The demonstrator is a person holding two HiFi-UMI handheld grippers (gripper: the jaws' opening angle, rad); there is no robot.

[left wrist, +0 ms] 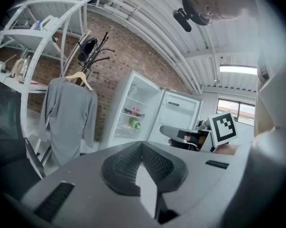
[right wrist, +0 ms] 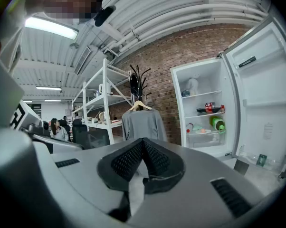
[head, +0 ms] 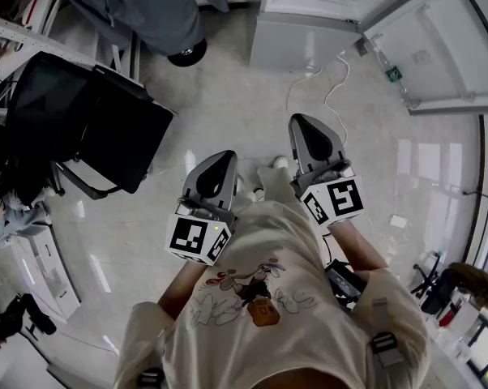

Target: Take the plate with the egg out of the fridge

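Brick wall is being faced, the plate with the egg sitting on a shelf inside the open fridge. Left hand-held gripper and right hand-held gripper are being held closed on nothing, well apart from it.

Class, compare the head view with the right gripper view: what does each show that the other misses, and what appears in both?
Only the head view shows the person's shirt and a white cable lying on the floor. Only the right gripper view shows a plate on a fridge shelf, the brick wall, a white rack and a coat stand. Both show the open fridge, the hanging grey garment and the right gripper, jaws together and empty.
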